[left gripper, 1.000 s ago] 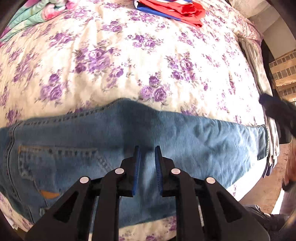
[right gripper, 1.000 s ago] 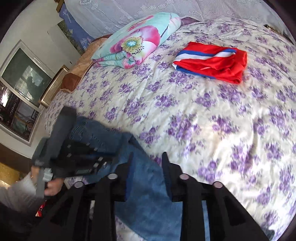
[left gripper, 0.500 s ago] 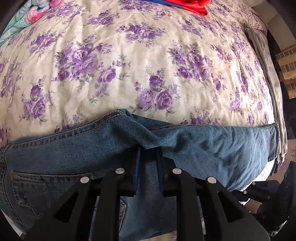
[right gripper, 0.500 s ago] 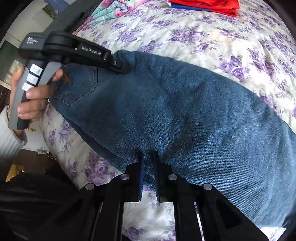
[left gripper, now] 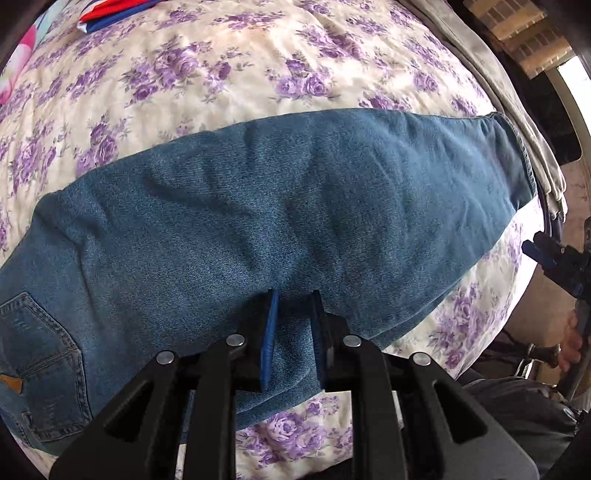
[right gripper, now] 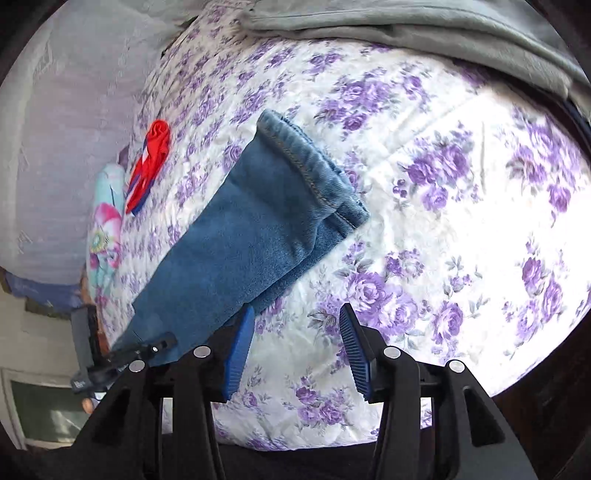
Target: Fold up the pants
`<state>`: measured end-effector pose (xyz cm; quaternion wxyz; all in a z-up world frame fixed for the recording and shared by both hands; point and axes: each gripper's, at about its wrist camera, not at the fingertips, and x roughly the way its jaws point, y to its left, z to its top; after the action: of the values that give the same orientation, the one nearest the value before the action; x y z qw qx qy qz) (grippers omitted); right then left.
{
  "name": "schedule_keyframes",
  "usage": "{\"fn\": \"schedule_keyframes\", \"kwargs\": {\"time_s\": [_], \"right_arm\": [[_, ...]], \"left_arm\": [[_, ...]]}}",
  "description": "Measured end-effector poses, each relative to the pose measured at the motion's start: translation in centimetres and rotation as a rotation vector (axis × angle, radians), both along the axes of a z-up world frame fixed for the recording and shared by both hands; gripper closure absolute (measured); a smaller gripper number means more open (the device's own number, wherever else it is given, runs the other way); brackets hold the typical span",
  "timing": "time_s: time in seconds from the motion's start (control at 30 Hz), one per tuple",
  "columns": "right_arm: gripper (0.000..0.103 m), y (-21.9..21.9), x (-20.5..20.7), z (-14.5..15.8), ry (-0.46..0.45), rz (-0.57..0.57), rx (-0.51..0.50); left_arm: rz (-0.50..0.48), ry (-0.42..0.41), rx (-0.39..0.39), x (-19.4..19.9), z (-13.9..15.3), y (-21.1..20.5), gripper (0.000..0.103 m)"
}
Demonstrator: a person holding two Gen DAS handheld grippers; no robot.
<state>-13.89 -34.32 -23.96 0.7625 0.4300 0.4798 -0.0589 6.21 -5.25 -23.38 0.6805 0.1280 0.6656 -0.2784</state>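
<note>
Blue jeans [left gripper: 288, 206] lie across the floral bedspread [left gripper: 229, 62], legs stacked, back pocket at the left, hems at the right. My left gripper [left gripper: 293, 325] is over the near edge of the jeans, its blue pads apart by a narrow gap with denim showing between them. In the right wrist view the jeans [right gripper: 243, 236] run from the hems at the centre down to the left. My right gripper [right gripper: 295, 347] is open and empty over the bedspread [right gripper: 461, 221], just right of the leg. The left gripper [right gripper: 122, 354] shows at that view's lower left.
A folded red, white and blue garment [right gripper: 147, 162] and a floral pillow [right gripper: 103, 229] lie at the far side of the bed. A grey cloth [right gripper: 406, 22] lies along the bed's edge. The right gripper [left gripper: 565, 266] and hand show at the bed's right edge.
The jeans now lie flat with the crumpled fold gone. My right gripper has let go, opened and swung to the hem end. My left gripper's pads are a little wider apart.
</note>
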Motion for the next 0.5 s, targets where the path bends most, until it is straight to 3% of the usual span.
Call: {"fn": "schedule_keyframes", "kwargs": {"time_s": [0.1, 0.23, 0.3, 0.33, 0.4, 0.5], "right_arm": [[0.046, -1.2, 0.2, -1.8, -0.075, -0.069, 0.093], [0.046, -2.3, 2.6, -4.5, -0.160, -0.136, 0.202], [0.063, -2.6, 4.7, -4.8, -0.186, -0.130, 0.199], [0.086, -2.6, 5.6, -4.7, -0.190, -0.111, 0.180], [0.087, -2.6, 6.4, -4.0, -0.191, -0.087, 0.158], [0.087, -2.1, 6.3, -2.9, -0.143, -0.057, 0.076]], "left_arm": [[0.014, 0.030, -0.013, 0.3, 0.0, 0.3, 0.085], [0.064, 0.069, -0.050, 0.8, -0.2, 1.3, 0.085], [0.074, 0.079, -0.050, 0.9, 0.0, 1.7, 0.085], [0.077, 0.082, -0.042, 0.9, 0.1, 1.7, 0.085], [0.067, 0.075, -0.028, 0.9, 1.0, 1.6, 0.085], [0.033, 0.056, -0.089, 0.7, 3.2, -0.2, 0.085]]}}
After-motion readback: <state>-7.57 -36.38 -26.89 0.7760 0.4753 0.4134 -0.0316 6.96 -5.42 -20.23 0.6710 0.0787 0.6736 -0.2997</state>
